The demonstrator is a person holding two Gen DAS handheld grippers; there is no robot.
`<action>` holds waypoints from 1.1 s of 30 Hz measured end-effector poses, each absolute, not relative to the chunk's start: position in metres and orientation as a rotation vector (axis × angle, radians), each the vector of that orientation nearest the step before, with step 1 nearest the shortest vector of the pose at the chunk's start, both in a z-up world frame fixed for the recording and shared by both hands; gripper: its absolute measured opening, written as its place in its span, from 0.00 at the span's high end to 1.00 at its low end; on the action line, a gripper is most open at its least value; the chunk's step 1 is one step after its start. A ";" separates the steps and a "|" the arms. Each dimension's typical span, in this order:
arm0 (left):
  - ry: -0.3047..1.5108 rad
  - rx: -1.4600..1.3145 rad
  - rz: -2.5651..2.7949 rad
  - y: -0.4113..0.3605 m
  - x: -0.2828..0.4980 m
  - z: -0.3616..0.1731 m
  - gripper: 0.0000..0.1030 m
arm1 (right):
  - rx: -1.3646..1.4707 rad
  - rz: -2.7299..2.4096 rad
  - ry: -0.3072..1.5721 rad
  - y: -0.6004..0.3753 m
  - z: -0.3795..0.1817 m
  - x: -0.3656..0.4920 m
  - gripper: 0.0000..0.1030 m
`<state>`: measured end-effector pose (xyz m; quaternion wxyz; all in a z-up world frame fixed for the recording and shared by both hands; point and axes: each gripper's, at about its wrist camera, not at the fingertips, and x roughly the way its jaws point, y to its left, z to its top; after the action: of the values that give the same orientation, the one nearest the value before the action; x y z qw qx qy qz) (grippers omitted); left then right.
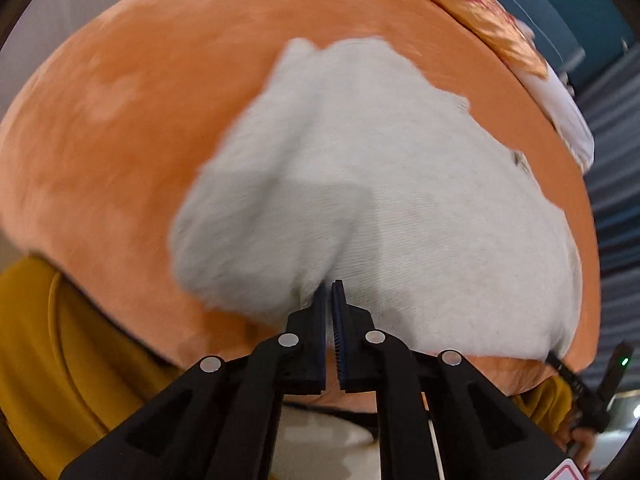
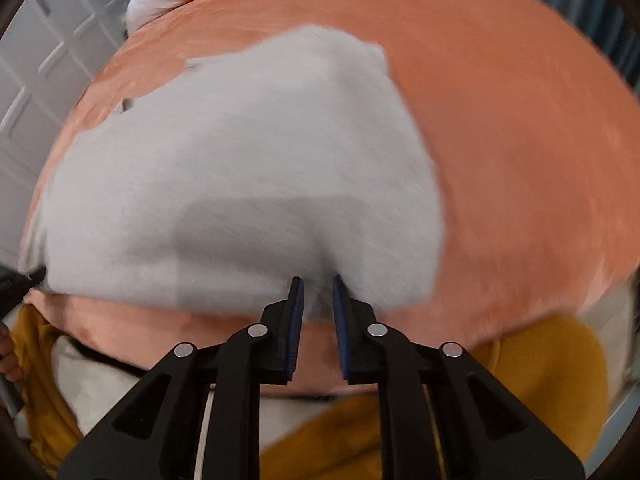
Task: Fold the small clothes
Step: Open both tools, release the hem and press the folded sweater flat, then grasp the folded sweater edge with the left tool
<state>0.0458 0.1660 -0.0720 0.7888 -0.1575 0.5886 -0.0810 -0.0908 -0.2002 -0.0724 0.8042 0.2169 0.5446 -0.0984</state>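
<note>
White garment (image 1: 360, 184) on the orange bed (image 1: 140, 100) is pinched at its near hem by left gripper (image 1: 329, 292) and right gripper (image 2: 318, 286); fold judged mid-way, hem to be carried toward far edge.
</note>
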 end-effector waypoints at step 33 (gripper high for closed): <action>1.124 -0.654 -0.067 0.218 0.043 -0.045 0.53 | 0.323 -0.001 1.023 -0.095 -0.008 -0.004 0.74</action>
<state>0.0431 0.2182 -0.0455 0.7954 -0.3044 0.5231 -0.0312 -0.0036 -0.0947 -0.0076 0.8596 0.1540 0.4871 -0.0006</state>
